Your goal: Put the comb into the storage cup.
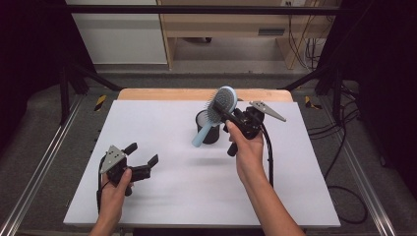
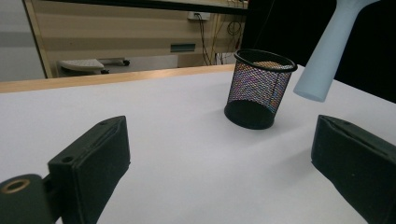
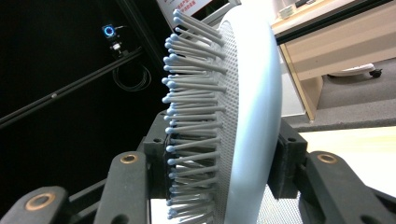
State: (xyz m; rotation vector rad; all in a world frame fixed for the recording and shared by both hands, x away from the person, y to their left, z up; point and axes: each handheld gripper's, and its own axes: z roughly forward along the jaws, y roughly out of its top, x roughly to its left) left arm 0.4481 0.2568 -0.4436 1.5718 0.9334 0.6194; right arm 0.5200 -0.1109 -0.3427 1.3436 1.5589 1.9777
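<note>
Clamped front and back on the head of the pale blue hairbrush, the right gripper held it tilted in the air, handle end hanging just beside the black mesh cup; this looked like a grip meant to steer the handle into the cup. Jaws spread wide and empty, the left gripper rested low on the white table sheet, well apart from the cup. Beyond the table's wooden edge stood a grey floor and pale cabinets.
</note>
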